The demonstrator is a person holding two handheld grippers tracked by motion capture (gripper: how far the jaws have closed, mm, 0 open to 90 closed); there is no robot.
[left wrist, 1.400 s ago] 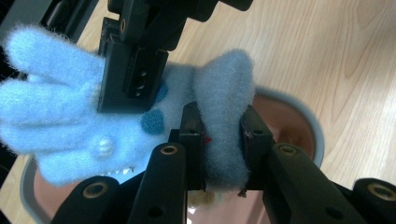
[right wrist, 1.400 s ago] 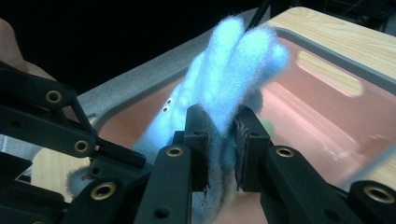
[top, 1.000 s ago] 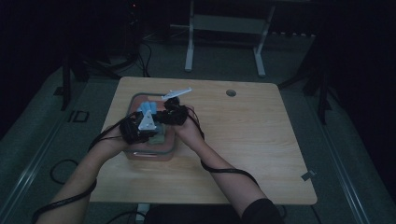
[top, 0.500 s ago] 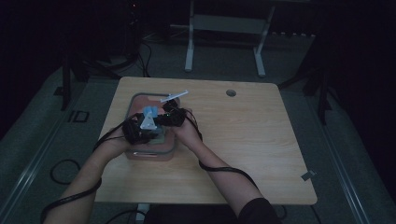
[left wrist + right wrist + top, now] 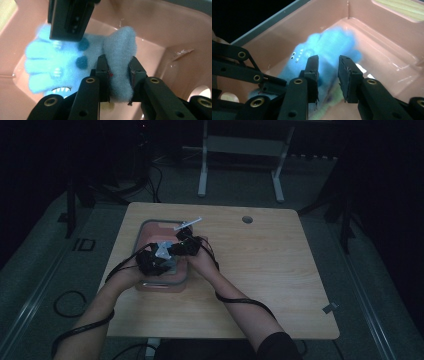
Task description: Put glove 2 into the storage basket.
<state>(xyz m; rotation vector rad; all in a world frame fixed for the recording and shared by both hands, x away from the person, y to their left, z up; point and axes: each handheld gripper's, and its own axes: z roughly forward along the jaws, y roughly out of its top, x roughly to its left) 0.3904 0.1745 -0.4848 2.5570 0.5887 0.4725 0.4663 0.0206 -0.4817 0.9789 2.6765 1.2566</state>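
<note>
Left gripper [image 5: 118, 75] clenched on the blue fuzzy toy [image 5: 82, 60] inside the pink tub [image 5: 160, 32], right gripper [image 5: 327, 75] at its twelve o'clock, jaws just easing apart, toy between.

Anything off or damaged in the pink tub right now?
Nothing damaged. The blue fuzzy glove lies bunched in the pink tub, its cuff pinched in the left gripper. The right gripper has just been opening, its jaws astride the glove. The tub floor looks wet.

both grippers, left [image 5: 159, 261] and right [image 5: 184, 245], down over pink bin [image 5: 150, 231] on wooden table [image 5: 260, 270] (dim lighting), cables trailing along forearms
</note>
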